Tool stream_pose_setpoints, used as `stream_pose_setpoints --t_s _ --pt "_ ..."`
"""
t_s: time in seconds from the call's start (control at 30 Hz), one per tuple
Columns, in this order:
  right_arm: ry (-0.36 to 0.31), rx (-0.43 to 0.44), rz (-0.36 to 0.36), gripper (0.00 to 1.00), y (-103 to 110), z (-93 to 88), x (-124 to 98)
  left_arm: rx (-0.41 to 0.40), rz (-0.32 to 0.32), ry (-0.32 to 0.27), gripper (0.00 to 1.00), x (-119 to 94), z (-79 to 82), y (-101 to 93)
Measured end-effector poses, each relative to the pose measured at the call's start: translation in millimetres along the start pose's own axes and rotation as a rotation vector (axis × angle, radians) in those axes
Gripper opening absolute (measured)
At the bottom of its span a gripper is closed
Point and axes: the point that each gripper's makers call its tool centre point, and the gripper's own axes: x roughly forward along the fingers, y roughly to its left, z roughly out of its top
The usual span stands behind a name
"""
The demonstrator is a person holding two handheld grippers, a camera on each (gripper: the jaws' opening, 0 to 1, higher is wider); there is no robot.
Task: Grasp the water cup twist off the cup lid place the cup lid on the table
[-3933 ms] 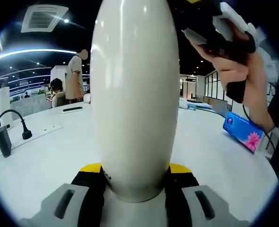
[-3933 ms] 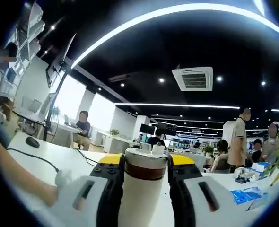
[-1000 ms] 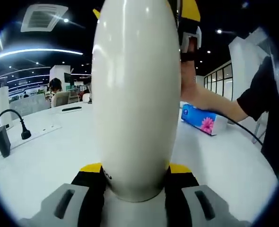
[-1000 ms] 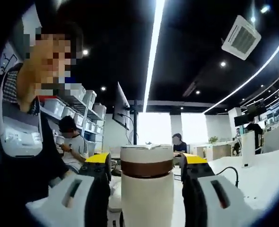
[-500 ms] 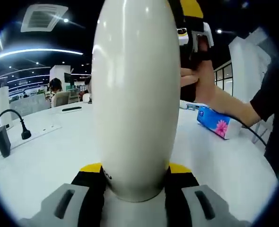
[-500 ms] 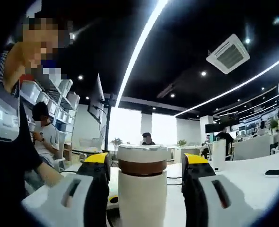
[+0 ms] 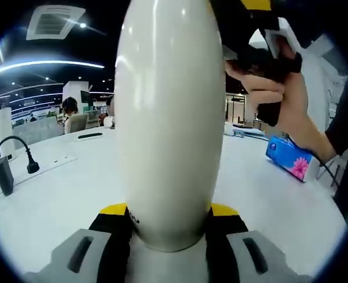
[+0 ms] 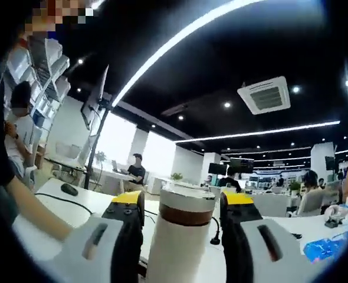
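My left tongs (image 7: 169,221) are clamped on the bottom of the water cup (image 7: 169,118), yellow-tipped jaws pressed against both sides of the white body. In the left gripper view the cup stands upright and takes up the middle of the shot, w/ the white table (image 7: 50,194) stretching out behind it.

Right tongs (image 8: 181,215) are up at the top end of the same cup. In the right gripper view the cup lid (image 8: 187,203), white w/ a brown band under it, sits btw the two jaws and the lid's still on the cup. Jaws are close on either side, but I can't tell if they're actually squeezing it or just bracketing it, there's a thin dark gap on each side. In the left gripper view you can see my right hand (image 7: 280,94) holding that tool up by the cup's top right.

Other stuff on the table: blue tissue pack (image 7: 289,156) w/ a pink flower off to the right, black power adapter (image 7: 3,175) and its cable (image 7: 20,150) on the left, and a power strip (image 7: 47,165) just beside them. Ppl sitting at desks in the bg (image 8: 137,168), plus a ceiling AC vent (image 8: 263,94) overhead.
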Motion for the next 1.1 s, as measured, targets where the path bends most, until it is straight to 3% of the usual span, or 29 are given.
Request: stream_pose_setpoints --t_s 0.37,0.8,0.87,0.97,1.1 --pt "0.032 -0.088 -0.102 0.48 3.1 5.2 -4.1 0.0 0.001 0.0 0.51 -1.3 0.4 -1.4" --pt "0.07 -0.058 -0.195 0.45 2.0 -2.8 -3.2 -0.001 0.001 0.0 0.51 -1.3 0.7 -2.3" --pt "0.104 -0.098 -0.259 0.45 -3.8 -6.3 -5.0 -0.001 0.001 0.0 0.51 -1.3 0.7 -2.4" --pt "0.119 -0.083 -0.286 0.45 -8.7 -9.9 -4.5 -0.001 0.001 0.0 0.51 -1.2 0.7 -2.7" --pt "0.115 -0.054 -0.27 0.44 -9.4 -11.9 -3.6 -0.001 0.002 0.0 0.51 -0.8 0.6 -2.4"
